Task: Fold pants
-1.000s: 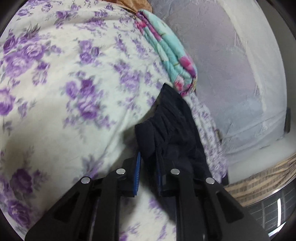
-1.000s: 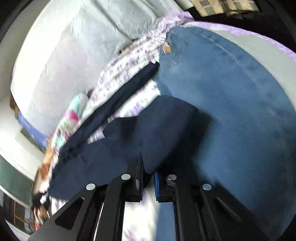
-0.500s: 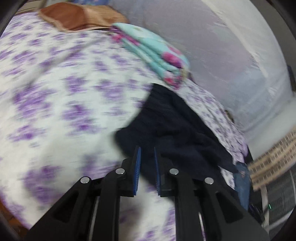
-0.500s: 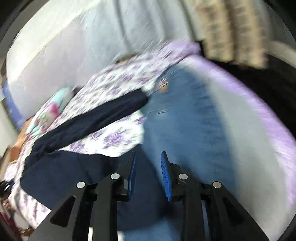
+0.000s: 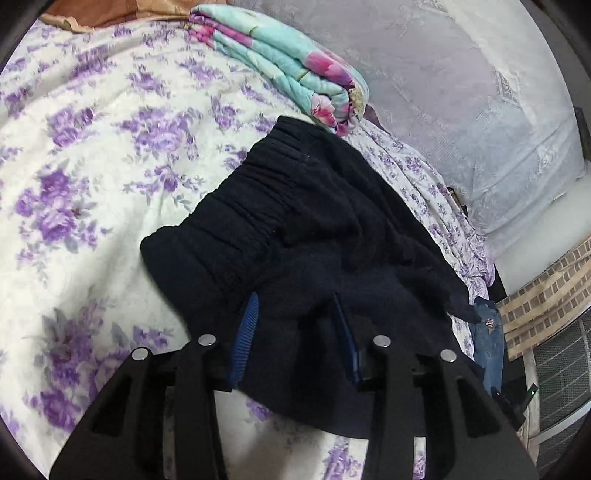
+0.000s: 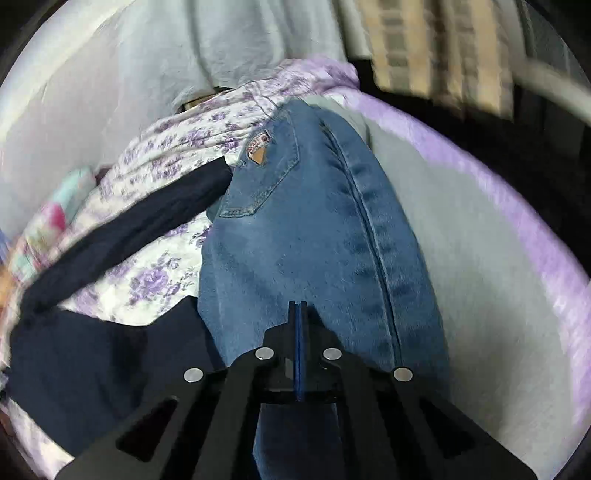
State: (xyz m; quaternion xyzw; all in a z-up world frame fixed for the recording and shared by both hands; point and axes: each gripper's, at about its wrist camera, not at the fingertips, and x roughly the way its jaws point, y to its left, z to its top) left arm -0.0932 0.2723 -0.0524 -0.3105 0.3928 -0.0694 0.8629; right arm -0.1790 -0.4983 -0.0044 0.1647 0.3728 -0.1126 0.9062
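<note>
Dark navy pants (image 5: 314,221) with a gathered elastic waistband lie crumpled on the purple-flowered bedsheet (image 5: 92,166). My left gripper (image 5: 295,325) hovers over their near edge. Its jaws are opening, and the dark cloth lies in the gap without being pressed by the blue pads (image 5: 245,332). In the right wrist view the same pants (image 6: 92,354) spread at the lower left, one leg (image 6: 140,221) stretching away. My right gripper (image 6: 297,314) is shut with nothing between its pads, above a pair of blue jeans (image 6: 314,221).
A folded teal and pink blanket (image 5: 288,62) lies beyond the waistband, with a brown cloth (image 5: 110,11) behind it. A white lace curtain (image 5: 461,92) hangs along the far side. The jeans (image 5: 487,343) rest on a grey blanket with a lilac edge (image 6: 480,240).
My left gripper, shut at the pants' waistband before, now has its jaws apart and sits further back. My right gripper let go of the dark cloth, shifted over the jeans and shut empty.
</note>
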